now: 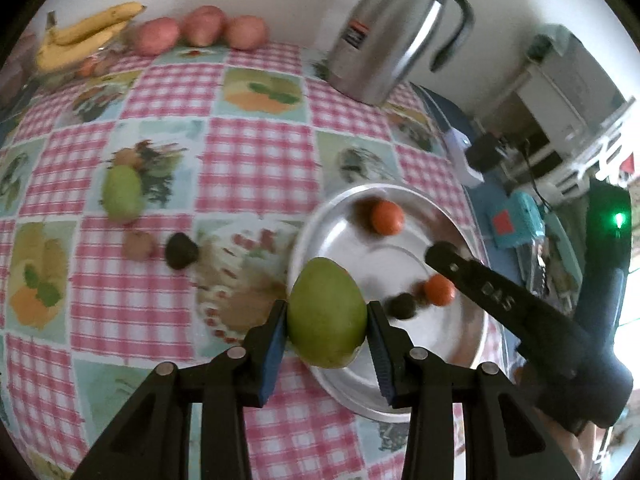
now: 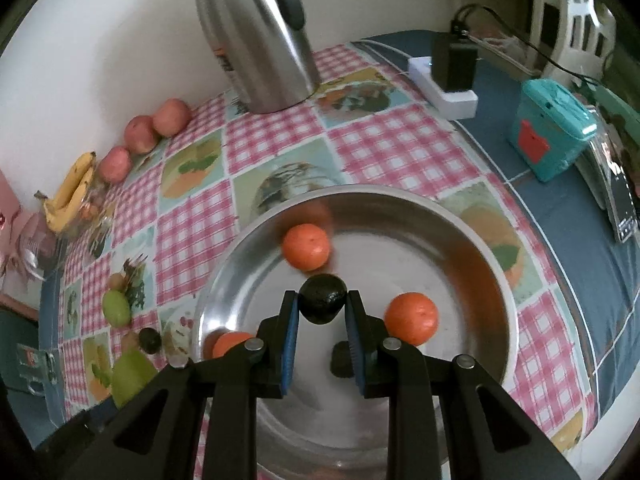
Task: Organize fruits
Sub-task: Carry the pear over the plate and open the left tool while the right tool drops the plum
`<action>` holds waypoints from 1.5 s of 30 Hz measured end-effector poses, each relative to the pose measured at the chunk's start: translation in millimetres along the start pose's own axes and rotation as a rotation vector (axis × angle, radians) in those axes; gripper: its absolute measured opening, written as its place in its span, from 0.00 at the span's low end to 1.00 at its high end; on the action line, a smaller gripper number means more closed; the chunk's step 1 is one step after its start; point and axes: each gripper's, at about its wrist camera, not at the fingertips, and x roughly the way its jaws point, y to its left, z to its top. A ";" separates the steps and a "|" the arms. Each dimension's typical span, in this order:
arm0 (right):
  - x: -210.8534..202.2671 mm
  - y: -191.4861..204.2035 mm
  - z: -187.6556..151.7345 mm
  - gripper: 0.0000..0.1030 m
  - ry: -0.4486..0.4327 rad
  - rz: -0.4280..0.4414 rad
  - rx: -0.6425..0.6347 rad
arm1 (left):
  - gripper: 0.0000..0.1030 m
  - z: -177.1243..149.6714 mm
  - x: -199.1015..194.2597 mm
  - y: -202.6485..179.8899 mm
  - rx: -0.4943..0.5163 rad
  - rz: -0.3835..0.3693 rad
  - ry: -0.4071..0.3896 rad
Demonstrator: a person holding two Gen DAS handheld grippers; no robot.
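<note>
My left gripper [image 1: 328,309] is shut on a large green mango [image 1: 326,316], held over the near rim of the round metal tray [image 1: 404,240]. In the right wrist view my right gripper [image 2: 322,301] is shut on a dark avocado [image 2: 323,298] above the tray [image 2: 400,248]. Three oranges [image 2: 306,247] lie in the tray, along with another dark fruit [image 2: 342,360] below the fingers. Left on the tablecloth are a smaller green mango [image 1: 122,192], a brown fruit [image 1: 138,245] and an avocado [image 1: 181,251]. The right gripper's black finger [image 1: 480,284] reaches over the tray from the right.
A steel thermos jug [image 1: 392,36] stands at the back by the wall. Bananas [image 1: 80,36] and three red apples [image 1: 202,26] line the far left edge. A white power strip [image 2: 444,88] and a teal box [image 2: 552,136] sit on the blue cloth to the right.
</note>
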 end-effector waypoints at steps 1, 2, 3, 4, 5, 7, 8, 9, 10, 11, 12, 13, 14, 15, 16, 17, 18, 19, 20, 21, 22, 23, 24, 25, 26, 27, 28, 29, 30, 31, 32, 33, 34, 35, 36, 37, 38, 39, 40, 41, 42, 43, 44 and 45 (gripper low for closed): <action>0.0 -1.6 0.1 0.24 0.000 0.004 0.005 | 0.40 -1.7 2.2 -3.7 0.007 -0.009 0.007; 0.2 -2.4 -0.1 0.24 0.002 0.005 0.009 | 0.40 -3.6 4.3 -7.9 0.016 -0.019 0.013; 0.8 -3.3 -0.2 0.24 0.004 0.003 0.012 | 0.40 -5.2 6.5 -12.3 0.027 -0.027 0.016; 1.4 -4.0 -0.8 0.24 0.006 0.003 0.014 | 0.40 -6.1 8.4 -15.5 0.036 -0.029 0.019; 1.8 -4.2 -1.0 0.24 0.007 0.005 0.015 | 0.40 -7.3 10.0 -17.9 0.045 -0.027 0.021; 3.1 -3.9 -1.6 0.24 0.011 0.006 0.016 | 0.40 -8.9 13.6 -22.8 0.064 -0.023 0.033; 4.0 -4.2 -1.9 0.24 0.014 0.005 0.017 | 0.40 -9.7 16.2 -24.3 0.068 -0.024 0.044; 5.0 -4.6 -2.0 0.24 0.017 0.005 0.019 | 0.40 -10.2 18.6 -24.4 0.066 -0.028 0.055; 6.9 -5.0 -2.2 0.24 0.022 0.005 0.020 | 0.40 -10.3 20.6 -23.9 0.062 -0.031 0.064; 8.5 -5.3 -2.6 0.24 0.027 0.004 0.021 | 0.40 -10.7 23.1 -23.6 0.058 -0.030 0.072; 10.5 -5.7 -3.2 0.24 0.034 0.004 0.022 | 0.40 -10.6 25.1 -23.6 0.057 -0.025 0.076; 12.5 -6.3 -4.1 0.24 0.041 0.003 0.027 | 0.40 -10.5 26.7 -23.8 0.057 -0.021 0.078; 13.7 -6.8 -4.6 0.24 0.046 0.002 0.031 | 0.40 -10.8 29.2 -24.5 0.059 -0.017 0.085; 14.8 -7.3 -5.1 0.24 0.050 0.001 0.034 | 0.40 -11.1 31.1 -25.2 0.058 -0.017 0.091; 15.6 -7.8 -5.3 0.24 0.053 0.000 0.036 | 0.40 -11.6 33.1 -25.8 0.056 -0.020 0.099; 15.8 -8.0 -5.6 0.24 0.054 -0.001 0.037 | 0.40 -12.1 35.2 -25.7 0.053 -0.025 0.107; 16.3 -7.9 -5.9 0.24 0.056 -0.001 0.037 | 0.40 -12.0 37.0 -25.8 0.051 -0.028 0.111; 16.7 -7.9 -6.2 0.24 0.058 -0.002 0.039 | 0.40 -12.1 38.6 -26.0 0.052 -0.028 0.114; 17.2 -7.8 -6.4 0.24 0.059 -0.004 0.040 | 0.40 -11.9 39.5 -25.9 0.053 -0.026 0.114; 17.9 -8.2 -6.6 0.24 0.061 -0.005 0.041 | 0.40 -11.8 40.6 -25.8 0.055 -0.024 0.114; 19.5 -8.6 -7.0 0.24 0.064 -0.005 0.045 | 0.40 -11.6 41.4 -25.5 0.057 -0.022 0.114; 20.7 -9.4 -7.3 0.24 0.066 -0.004 0.049 | 0.40 -11.3 42.7 -25.1 0.058 -0.022 0.116; 22.3 -10.2 -7.6 0.24 0.070 -0.003 0.053 | 0.40 -11.0 44.0 -24.7 0.056 -0.024 0.118; 24.6 -10.7 -8.0 0.24 0.074 -0.004 0.057 | 0.40 -11.1 44.7 -23.7 0.053 -0.026 0.119; 25.4 -11.0 -8.3 0.24 0.075 -0.006 0.059 | 0.40 -10.8 45.9 -23.1 0.049 -0.029 0.121; 26.2 -11.4 -8.7 0.24 0.076 -0.007 0.062 | 0.40 -10.8 46.9 -22.2 0.046 -0.030 0.123; 26.4 -11.4 -9.1 0.24 0.074 -0.012 0.063 | 0.40 -11.1 47.6 -21.3 0.044 -0.029 0.125; 26.9 -11.4 -9.4 0.24 0.076 -0.013 0.064 | 0.40 -11.0 48.9 -20.7 0.042 -0.025 0.128; 27.0 -11.3 -9.7 0.24 0.077 -0.015 0.064 | 0.40 -10.9 49.8 -20.0 0.040 -0.020 0.132; 27.2 -11.0 -10.0 0.24 0.078 -0.017 0.063 | 0.40 -10.4 51.1 -19.7 0.038 -0.017 0.133; 27.5 -10.9 -10.1 0.24 0.078 -0.019 0.063 | 0.40 -10.5 51.1 -18.9 0.035 -0.021 0.134; 27.6 -10.8 -10.2 0.25 0.078 -0.021 0.064 | 0.40 -10.5 51.1 -18.5 0.034 -0.022 0.135; 27.8 -11.2 -10.1 0.25 0.079 -0.021 0.065 | 0.40 -10.5 50.9 -18.6 0.036 -0.022 0.134; 27.7 -11.4 -10.5 0.25 0.079 -0.022 0.066 | 0.40 -10.6 50.8 -19.1 0.039 -0.020 0.133; 27.8 -11.3 -10.8 0.25 0.078 -0.025 0.067 | 0.41 -10.7 50.5 -19.4 0.041 -0.019 0.132; 27.9 -11.4 -11.1 0.25 0.077 -0.030 0.066 | 0.41 -10.8 50.2 -19.6 0.043 -0.021 0.132; 28.4 -11.0 -11.1 0.25 0.078 -0.031 0.067 | 0.41 -10.7 49.5 -19.7 0.043 -0.026 0.129; 28.6 -11.4 -11.5 0.25 0.078 -0.031 0.069 | 0.41 -10.3 48.4 -19.9 0.043 -0.031 0.124; 28.9 -11.8 -11.6 0.25 0.079 -0.029 0.073 | 0.41 -9.6 47.2 -20.0 0.044 -0.038 0.119; 29.6 -11.6 -11.6 0.25 0.080 -0.032 0.074 | 0.41 -9.0 45.5 -20.6 0.046 -0.045 0.113; 29.6 -11.5 -11.8 0.25 0.080 -0.034 0.075 | 0.42 -8.6 44.5 -21.1 0.047 -0.047 0.110; 30.2 -11.4 -11.7 0.25 0.081 -0.036 0.076 | 0.42 -8.3 43.7 -21.7 0.049 -0.047 0.107; 30.2 -11.7 -11.8 0.25 0.079 -0.038 0.079 | 0.42 -8.0 43.1 -22.1 0.051 -0.047 0.106; 29.7 -12.3 -11.4 0.25 0.075 -0.039 0.081 | 0.42 -7.8 42.8 -22.1 0.050 -0.049 0.106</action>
